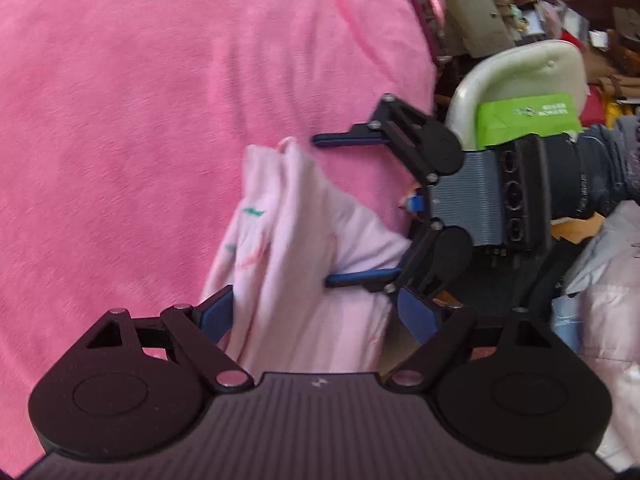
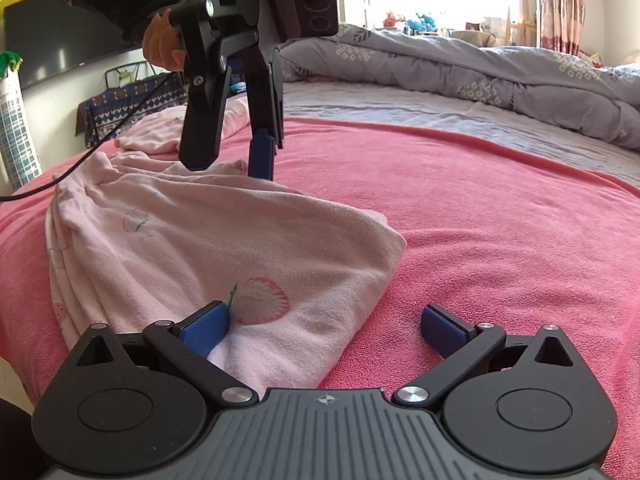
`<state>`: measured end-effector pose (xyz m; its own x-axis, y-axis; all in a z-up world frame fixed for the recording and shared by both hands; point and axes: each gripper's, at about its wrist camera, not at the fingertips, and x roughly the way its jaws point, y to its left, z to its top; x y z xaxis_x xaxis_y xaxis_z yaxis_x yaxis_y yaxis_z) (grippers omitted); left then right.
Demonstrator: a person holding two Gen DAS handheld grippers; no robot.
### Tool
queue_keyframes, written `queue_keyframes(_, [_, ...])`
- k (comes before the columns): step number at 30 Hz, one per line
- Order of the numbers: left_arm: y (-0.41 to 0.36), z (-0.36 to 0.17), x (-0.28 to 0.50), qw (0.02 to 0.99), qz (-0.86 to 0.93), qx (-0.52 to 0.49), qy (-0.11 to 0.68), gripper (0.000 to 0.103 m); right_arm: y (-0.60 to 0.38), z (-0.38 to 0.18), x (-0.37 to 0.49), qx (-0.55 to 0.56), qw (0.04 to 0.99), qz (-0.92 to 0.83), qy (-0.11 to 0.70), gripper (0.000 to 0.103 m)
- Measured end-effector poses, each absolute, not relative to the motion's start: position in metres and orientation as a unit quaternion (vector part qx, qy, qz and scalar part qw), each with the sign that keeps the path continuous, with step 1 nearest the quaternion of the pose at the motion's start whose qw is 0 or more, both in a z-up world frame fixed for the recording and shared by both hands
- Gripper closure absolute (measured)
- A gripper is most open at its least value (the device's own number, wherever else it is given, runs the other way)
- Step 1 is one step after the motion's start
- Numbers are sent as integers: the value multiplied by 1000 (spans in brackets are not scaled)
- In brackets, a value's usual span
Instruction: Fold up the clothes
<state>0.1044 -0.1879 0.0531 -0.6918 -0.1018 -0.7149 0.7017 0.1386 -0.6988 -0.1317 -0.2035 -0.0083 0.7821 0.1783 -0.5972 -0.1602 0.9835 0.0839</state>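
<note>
A pale pink garment (image 2: 192, 236) with small fruit prints lies bunched on the pink blanket (image 2: 480, 220). My right gripper (image 2: 324, 328) stands open at the garment's near corner. Its left pad (image 2: 206, 326) is against the cloth and its right pad (image 2: 442, 330) is over bare blanket. My left gripper (image 2: 228, 172), held by a gloved hand, points down over the garment's far edge with its jaws wide apart. In the left wrist view the garment (image 1: 288, 264) runs between the left gripper's (image 1: 316, 316) spread pads, with the right gripper (image 1: 320, 210) open across its far end.
A second pink garment (image 2: 160, 128) lies behind the first one. A grey quilt (image 2: 460, 64) is heaped along the back of the bed. A black cable (image 2: 80, 168) trails over the left edge. A white chair (image 1: 520, 76) carrying a green pack (image 1: 528, 118) stands beside the bed among clutter.
</note>
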Motion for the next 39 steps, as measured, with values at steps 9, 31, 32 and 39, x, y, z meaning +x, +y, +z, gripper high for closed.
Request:
queue_keyframes(9, [-222,20,107,309,-632,150,694,14,-203,-10,-133,15,946,90,312,0])
queue_keyframes(31, [-214,-14,118,402,-512,32,758,93,-208,-11,-144,22,946,94,308,0])
queue_keyframes(32, [-208,-16,121,408,-500,12,764,93,-208,-11,-144,23,947,93,307,0])
queue_keyframes(39, [-194,-28,143,437,-468,-75,765,96,-210,-11,-150,32,948,90,303,0])
